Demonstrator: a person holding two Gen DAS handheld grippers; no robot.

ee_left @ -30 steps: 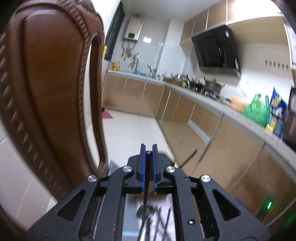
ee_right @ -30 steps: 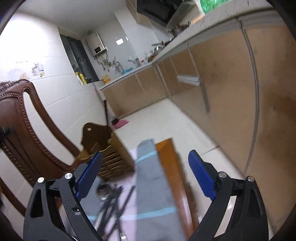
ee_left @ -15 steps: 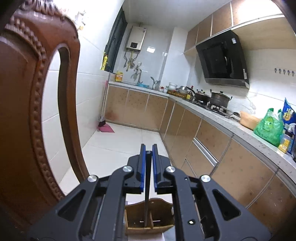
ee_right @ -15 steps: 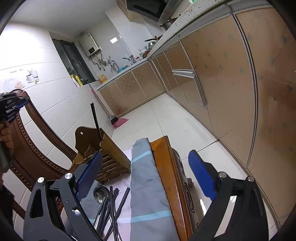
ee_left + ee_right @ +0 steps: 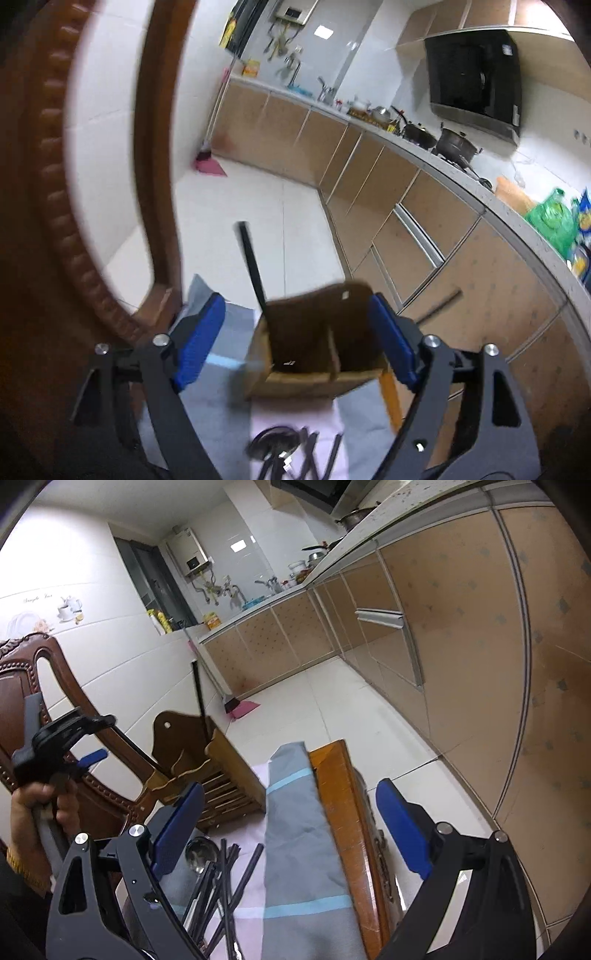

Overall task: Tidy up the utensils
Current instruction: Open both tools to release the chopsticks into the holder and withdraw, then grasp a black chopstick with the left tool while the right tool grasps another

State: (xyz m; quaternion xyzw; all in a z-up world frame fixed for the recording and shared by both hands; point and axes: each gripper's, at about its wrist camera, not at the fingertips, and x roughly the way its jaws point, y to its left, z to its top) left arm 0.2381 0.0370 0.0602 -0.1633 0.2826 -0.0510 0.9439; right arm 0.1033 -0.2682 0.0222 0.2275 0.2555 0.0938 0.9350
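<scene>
the left tongs [image 5: 295, 339] have just been opening and now stand wide, with nothing pressed between the blue pads; the wooden holder [image 5: 317, 354] only shows in the gap behind them. one black chopstick [image 5: 253, 271] stands in the left compartment of this holder and leans to the upper left, free of the tongs. the right tongs [image 5: 291, 834] are also wide open and empty, hanging over the grey and pink cloth [image 5: 299, 812] on the desk [image 5: 340, 812]. the rest of the utensils, a metal spoon [image 5: 197, 851] and a loose bundle of black chopsticks [image 5: 225, 878], lie on the cloth just in front of the holder, near the left pad of the right tongs. so i think the step in hand is the release of one chopstick, and most of the task is not yet done. to do it well, the left tongs should pull back straight and a little upward, so that a pad does not knock the leaning stick or push the light holder. for the next pick, it is better to take one chopstick only, near its upper end, because the sticks cross each other and two may come up together. the holder sits close to the carved chair [image 5: 55, 184], so the approach should stay on the open side.
</scene>
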